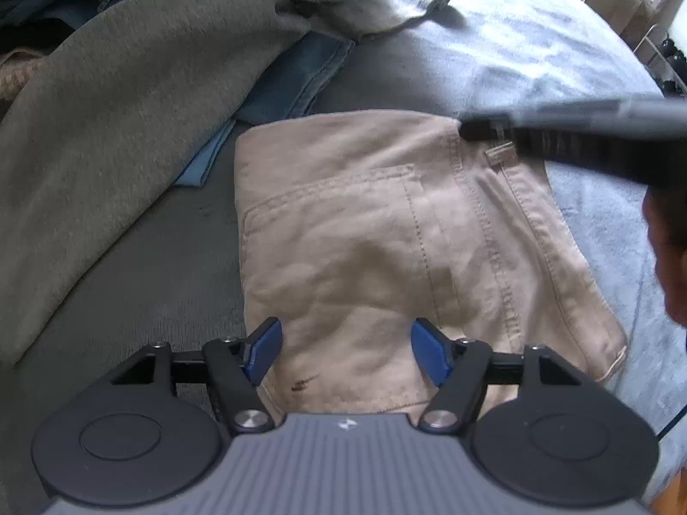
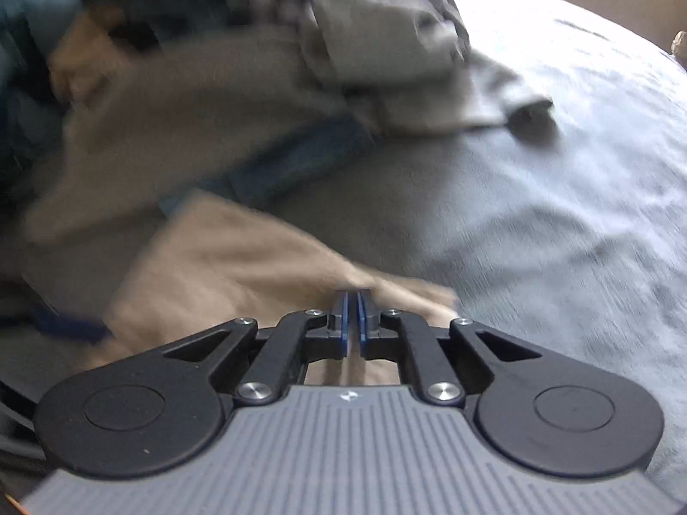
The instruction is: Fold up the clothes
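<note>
The grey blanket [image 1: 536, 56] under everything is soft and fuzzy. On it lie the folded beige trousers [image 1: 386, 249], a thick stitched rectangle, waistband toward my right, long side running away from me. Beside them, the knitted grey sweater [image 1: 120, 120] is cut off. My left gripper [image 1: 347, 352] hovers open above the trousers. My right gripper [image 2: 353, 300] is together, pinching the trousers' blurred edge.

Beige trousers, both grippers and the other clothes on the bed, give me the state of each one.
Beige trousers: folded, flat on the bed.
Left gripper: open above the trousers.
Right gripper: shut, at the trousers' corner; grip unclear.
Grey garment: spread out, unfolded.
Jeans: partly under the grey garment.
</note>
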Available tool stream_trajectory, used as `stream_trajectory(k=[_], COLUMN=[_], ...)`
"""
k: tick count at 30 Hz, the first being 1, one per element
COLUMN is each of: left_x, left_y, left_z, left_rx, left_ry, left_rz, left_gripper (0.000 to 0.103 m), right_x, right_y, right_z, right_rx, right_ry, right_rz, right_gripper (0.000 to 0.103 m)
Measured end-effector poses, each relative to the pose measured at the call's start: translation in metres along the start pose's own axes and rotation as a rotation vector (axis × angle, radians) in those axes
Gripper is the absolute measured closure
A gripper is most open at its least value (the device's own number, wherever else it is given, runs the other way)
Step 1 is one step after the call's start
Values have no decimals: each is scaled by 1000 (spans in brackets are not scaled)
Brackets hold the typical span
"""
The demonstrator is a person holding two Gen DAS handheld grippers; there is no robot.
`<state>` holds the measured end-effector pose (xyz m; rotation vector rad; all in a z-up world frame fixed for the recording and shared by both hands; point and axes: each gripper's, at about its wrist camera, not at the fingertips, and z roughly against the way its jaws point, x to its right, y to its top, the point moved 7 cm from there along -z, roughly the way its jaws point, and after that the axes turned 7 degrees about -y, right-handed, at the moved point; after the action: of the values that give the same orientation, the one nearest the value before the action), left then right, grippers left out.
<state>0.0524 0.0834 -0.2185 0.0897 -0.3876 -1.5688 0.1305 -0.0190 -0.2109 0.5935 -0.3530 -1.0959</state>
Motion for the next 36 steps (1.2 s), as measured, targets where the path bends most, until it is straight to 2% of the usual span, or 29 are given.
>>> stream_trajectory(k=[3,7,10,21,26,31,36], left_x=[1,0,1,-1,0,1,-1], left_y=[0,4,5,1,0,-1,-4], left_z=[-1,-1,-1,-1,-4,-5,-5], left_rx=[-14,-21,-29,-36,-39,-41,-17], left_ry=[14,28,43,77,96,114,116], left_rz=[-4,12,9,15,19,29,52], left_gripper=[33,33,33,29,28,28,27], right_x=[-6,-3,2,9,15,20,9], right_y=[8,-6,-6,-9,-12,-13,-36], right_z=[-4,-44,-44,-43,-35,-3,39], right_rx=[13,-76,-80,-96,-93,-41,-39], right_ry=[19,-4,15,66,91,130,306], right_rz=[-3,-27,-89,-176,-205,-202,-175], right_gripper=[99,101,101,101,100,97,95])
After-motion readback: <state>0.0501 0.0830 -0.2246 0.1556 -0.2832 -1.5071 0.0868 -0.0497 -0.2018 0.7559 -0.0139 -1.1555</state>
